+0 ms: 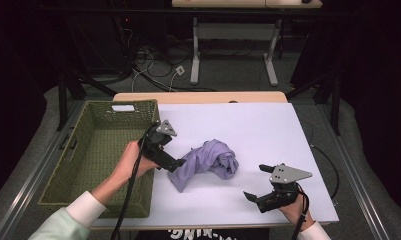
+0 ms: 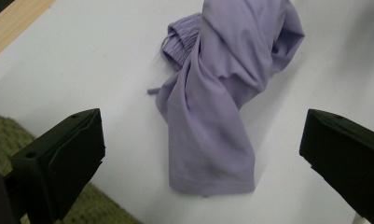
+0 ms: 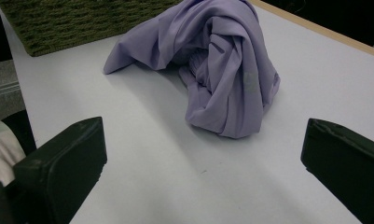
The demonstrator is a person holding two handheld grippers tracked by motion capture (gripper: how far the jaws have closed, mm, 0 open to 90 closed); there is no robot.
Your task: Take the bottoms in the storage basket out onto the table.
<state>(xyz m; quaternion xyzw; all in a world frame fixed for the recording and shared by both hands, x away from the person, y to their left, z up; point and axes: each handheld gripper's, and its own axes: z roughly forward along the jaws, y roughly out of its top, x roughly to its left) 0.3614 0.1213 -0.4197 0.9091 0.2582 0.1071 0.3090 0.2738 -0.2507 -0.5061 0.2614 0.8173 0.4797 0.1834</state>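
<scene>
Purple cloth (image 2: 212, 102) just ahead of left gripper (image 2: 201, 154), prob. untouched.

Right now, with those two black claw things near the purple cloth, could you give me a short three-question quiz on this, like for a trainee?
1. True or false: the left gripper is shut on the lilac garment.
2. Which lies closer to the green woven basket: the left gripper or the right gripper?
3. Multiple choice: the garment lies (A) in the basket, (B) crumpled on the white table, (C) folded flat on the floor.

Key
1. False: both jaws stand wide apart, the cloth's flat end lying between them in the left gripper view.
2. The left gripper.
3. B.
</scene>
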